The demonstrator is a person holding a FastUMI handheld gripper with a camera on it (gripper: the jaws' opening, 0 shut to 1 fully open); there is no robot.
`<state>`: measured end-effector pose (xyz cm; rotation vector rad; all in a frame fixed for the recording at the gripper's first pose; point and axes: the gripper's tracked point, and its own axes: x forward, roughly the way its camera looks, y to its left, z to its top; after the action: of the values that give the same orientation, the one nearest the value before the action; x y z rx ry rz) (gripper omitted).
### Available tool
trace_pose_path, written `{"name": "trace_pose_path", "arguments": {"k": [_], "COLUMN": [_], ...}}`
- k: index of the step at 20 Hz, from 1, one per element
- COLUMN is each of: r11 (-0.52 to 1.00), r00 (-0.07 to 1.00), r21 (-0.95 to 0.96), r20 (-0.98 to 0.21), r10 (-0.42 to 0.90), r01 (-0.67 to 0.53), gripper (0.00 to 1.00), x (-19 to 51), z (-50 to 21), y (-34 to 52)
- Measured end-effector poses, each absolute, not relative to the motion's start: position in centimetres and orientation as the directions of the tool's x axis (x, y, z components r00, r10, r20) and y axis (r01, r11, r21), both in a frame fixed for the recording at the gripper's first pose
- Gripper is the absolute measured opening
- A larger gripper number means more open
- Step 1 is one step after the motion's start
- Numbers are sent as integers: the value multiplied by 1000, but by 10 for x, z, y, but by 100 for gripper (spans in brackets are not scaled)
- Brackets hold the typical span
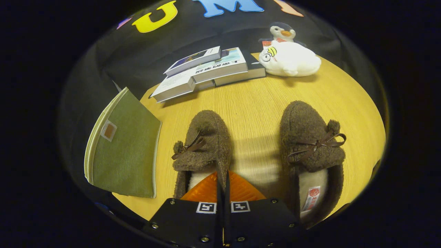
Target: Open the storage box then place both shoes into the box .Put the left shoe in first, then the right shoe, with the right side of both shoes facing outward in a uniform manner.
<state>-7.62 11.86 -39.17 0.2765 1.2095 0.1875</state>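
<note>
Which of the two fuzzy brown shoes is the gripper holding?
The shoe beside the green box: the gripper is closed on that shoe, pinching its inner side wall. The other shoe lies untouched.

Two fuzzy brown bow-tied slippers, the left shoe point(203, 144) and right shoe point(310, 151), lie side by side upright; the flat green fabric storage box point(124, 151) overhangs the table's left edge.

Gripper view: the fisheye camera is riding on the gripper point(223, 179), looking forward and downward along its closed fingers from close above the surface point(255, 103). It is facing the booth's cloth wall, taking in the near shoes point(203, 144) and the books point(210, 70) beyond.
</note>
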Motion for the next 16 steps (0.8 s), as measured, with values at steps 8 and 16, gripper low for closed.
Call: {"name": "trace_pose_path", "arguments": {"k": [8,16], "r11": [882,832], "r00": [371,451], "r21": [460,551], "r20": [-841,-762], "r10": [394,466], "r01": [106,71], "gripper": [1,1], "x": [-63,-31], "z": [-350,-280], "y": [139,174]}}
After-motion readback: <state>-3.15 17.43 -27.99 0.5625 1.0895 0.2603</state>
